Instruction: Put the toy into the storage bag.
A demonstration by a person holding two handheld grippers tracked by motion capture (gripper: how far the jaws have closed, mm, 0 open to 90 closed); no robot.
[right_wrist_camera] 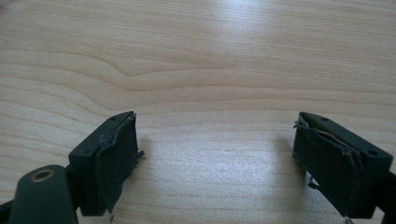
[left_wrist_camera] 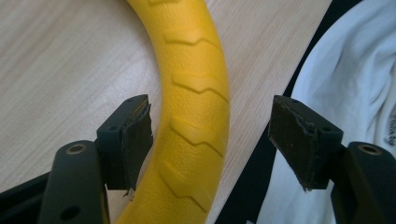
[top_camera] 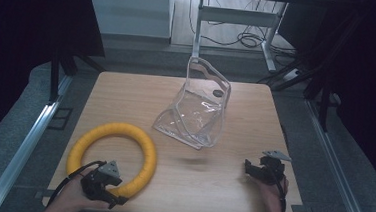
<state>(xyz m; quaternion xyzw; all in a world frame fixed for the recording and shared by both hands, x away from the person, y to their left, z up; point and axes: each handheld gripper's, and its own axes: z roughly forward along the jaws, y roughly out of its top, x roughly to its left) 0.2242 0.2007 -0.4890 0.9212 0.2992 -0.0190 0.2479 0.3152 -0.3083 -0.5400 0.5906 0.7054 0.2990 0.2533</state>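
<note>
- Near the surface's (top_camera: 127,89) front left corner my left gripper (top_camera: 112,193) sits close to the near edge; in the left gripper view the wood ends just right of the ring, and white cloth (left_wrist_camera: 355,79) lies past that edge.
- Bare wood stretches between my two grippers and out to the far edge.
- My left gripper (left_wrist_camera: 210,140) is spread wide and holds nothing; the yellow ring (left_wrist_camera: 196,116) passes between its jaws, nearer the left pad (left_wrist_camera: 135,142), with a gap to the right pad.
- The yellow ring (top_camera: 113,156) lies flat on the near left part of the surface, and my left hand (top_camera: 77,198) is at its near rim.
- My right gripper (top_camera: 257,169) is at the near right, also wide open and empty, over bare wood (right_wrist_camera: 210,70).
- A clear plastic bag (top_camera: 198,106) stands at the middle, toward the far side, well apart from both grippers.
- The surface is light wood grain; grey floor (top_camera: 25,109) surrounds it, and cables (top_camera: 246,39) lie beyond the far edge.
</note>
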